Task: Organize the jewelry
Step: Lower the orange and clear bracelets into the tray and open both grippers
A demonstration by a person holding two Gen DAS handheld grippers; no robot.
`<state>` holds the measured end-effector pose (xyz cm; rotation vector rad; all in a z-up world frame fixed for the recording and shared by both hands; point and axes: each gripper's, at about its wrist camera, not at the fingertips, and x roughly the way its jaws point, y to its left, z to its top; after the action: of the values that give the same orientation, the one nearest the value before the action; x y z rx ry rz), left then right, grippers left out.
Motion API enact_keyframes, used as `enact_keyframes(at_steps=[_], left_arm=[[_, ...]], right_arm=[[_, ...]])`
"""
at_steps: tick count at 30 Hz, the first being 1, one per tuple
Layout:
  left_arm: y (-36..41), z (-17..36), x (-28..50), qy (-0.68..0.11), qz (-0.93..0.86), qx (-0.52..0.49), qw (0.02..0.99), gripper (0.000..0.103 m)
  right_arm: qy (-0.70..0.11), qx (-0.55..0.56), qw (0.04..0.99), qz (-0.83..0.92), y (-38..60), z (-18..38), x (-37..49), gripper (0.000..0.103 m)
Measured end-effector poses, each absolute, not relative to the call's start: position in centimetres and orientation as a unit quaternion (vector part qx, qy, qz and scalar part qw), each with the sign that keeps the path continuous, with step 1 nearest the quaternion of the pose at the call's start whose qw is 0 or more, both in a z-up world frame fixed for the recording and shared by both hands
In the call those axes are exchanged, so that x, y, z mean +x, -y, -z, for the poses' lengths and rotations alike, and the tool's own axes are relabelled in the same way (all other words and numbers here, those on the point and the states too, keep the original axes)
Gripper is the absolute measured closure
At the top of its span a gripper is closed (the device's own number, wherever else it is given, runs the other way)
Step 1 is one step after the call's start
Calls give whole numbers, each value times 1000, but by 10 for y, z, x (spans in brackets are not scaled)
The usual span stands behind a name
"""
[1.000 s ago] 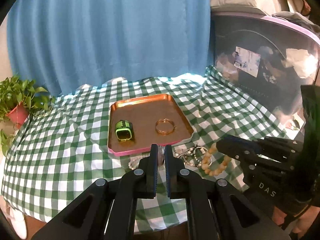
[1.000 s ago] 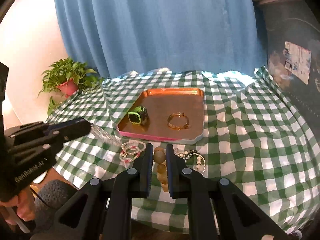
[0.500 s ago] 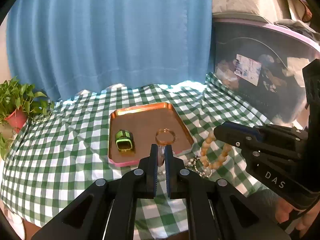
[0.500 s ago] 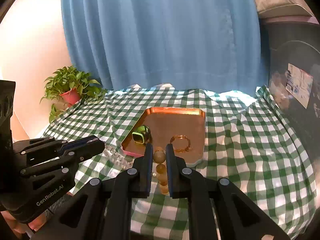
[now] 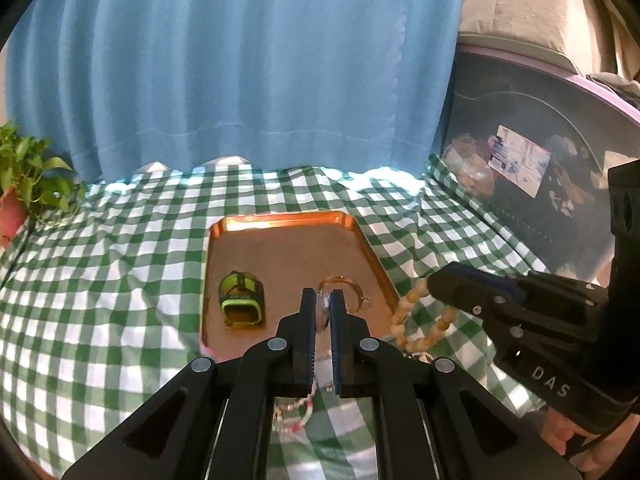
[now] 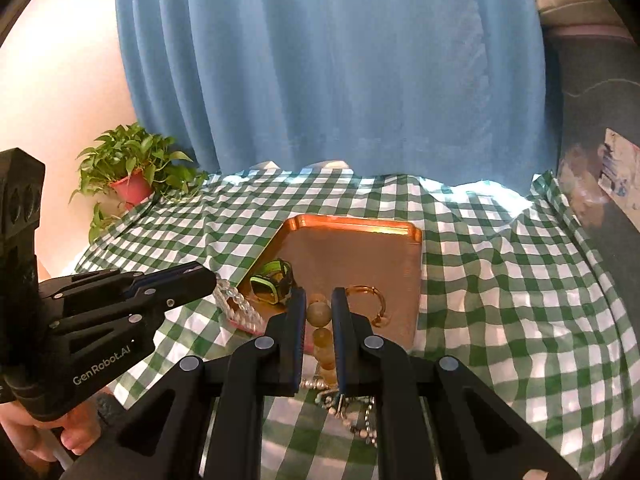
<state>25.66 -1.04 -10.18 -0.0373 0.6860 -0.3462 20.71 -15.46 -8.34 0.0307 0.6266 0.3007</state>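
Note:
A copper tray point(image 5: 288, 220) point(image 6: 400, 229) sits mid-table on the green check cloth, holding a green watch point(image 5: 241, 298) point(image 6: 272, 278) and a gold bangle point(image 5: 357, 287) point(image 6: 374, 306). My left gripper point(image 5: 323, 300) is shut on a clear bead bracelet point(image 6: 236, 306), held above the tray's near edge. My right gripper point(image 6: 319, 308) is shut on a tan wooden bead bracelet point(image 6: 320, 332) point(image 5: 416, 320) that hangs beside the tray's right edge.
A pink-and-white bead bracelet point(image 5: 294, 414) and a silver bead chain point(image 6: 356, 414) lie on the cloth in front of the tray. A potted plant point(image 6: 134, 184) stands back left. A dark storage bin point(image 5: 532, 184) is at the right, a blue curtain point(image 5: 240, 68) behind.
Both grippers have lifted their bracelets off the cloth and moved up and forward towards the tray.

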Motion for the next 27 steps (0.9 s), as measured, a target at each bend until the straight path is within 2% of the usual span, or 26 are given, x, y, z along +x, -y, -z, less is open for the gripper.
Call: enact_keyframes(at_steps=[15, 27], left_arm=[[3, 157, 335, -359, 189, -69, 911, 97], [-9, 198, 354, -402, 226, -111, 880, 97]], right_arm=[[-332, 30, 927, -170, 144, 125, 279, 92], [-372, 88, 899, -213, 140, 164, 308, 92]])
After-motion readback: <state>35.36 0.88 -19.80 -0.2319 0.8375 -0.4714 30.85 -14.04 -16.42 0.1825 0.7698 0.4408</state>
